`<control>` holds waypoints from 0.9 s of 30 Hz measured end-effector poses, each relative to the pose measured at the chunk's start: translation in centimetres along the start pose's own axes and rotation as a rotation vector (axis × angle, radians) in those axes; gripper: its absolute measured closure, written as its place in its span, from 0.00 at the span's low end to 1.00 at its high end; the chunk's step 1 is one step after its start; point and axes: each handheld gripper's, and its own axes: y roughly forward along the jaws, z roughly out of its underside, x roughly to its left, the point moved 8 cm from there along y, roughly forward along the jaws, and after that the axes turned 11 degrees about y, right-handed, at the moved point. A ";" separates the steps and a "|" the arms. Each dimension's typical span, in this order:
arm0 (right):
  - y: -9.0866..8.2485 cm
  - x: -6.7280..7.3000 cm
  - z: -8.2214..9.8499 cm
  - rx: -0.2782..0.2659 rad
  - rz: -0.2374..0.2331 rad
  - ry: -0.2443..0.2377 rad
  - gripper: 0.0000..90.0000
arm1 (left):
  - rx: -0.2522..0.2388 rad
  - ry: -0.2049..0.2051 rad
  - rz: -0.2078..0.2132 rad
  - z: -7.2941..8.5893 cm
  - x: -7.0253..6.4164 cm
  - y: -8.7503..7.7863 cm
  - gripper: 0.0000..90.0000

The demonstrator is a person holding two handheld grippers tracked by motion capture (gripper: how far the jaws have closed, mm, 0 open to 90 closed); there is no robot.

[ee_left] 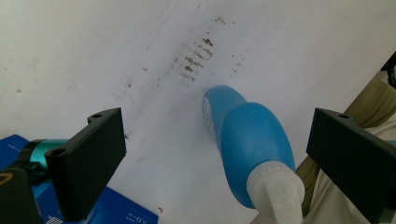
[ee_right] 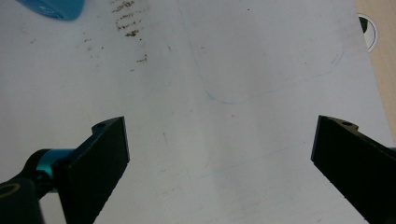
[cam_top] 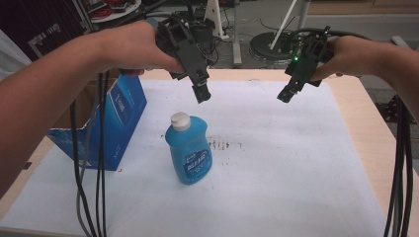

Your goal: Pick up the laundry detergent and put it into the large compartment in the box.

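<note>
Counter [cam_top: 356,103]: light wood top, most of it covered by a white sheet [cam_top: 276,168].
White sheet: carries a patch of brown smudges [cam_top: 225,145] near its middle, just right of the bottle; faint blue pen lines [ee_right: 261,88] appear in the right gripper view.
Bottle [cam_top: 189,148]: blue plastic with a white cap [cam_top: 180,121] and a label on its front; stands upright on the sheet, left of centre, free of both tongs. In the left gripper view it is seen from above, cap nearest the camera, between the two jaws but well below them.
Box [cam_top: 111,123]: blue cardboard, top flaps open; stands at the left edge of the sheet, near the bottle but apart from it.
Left tongs [cam_top: 201,91]: held in the person's left hand [cam_top: 133,47], raised above the counter, tips pointing down toward the area just behind the bottle. Jaws spread wide, nothing between them at their own height.
Right tongs [cam_top: 286,94]: held in the person's right hand [cam_top: 353,54], raised over the far right part of the sheet, well apart from the bottle. Jaws spread wide over bare sheet; a green light glows on the body.
Cables [cam_top: 91,163]: black and grey, hanging from each hand past the near edge of the counter.
Background: floor beyond the counter with stand bases and loose wiring.
</note>
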 end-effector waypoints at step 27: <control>0.0 0.3 0.2 -0.002 0.006 -0.006 0.04 | -0.030 -0.206 0.017 2.2 -2.8 0.5 0.05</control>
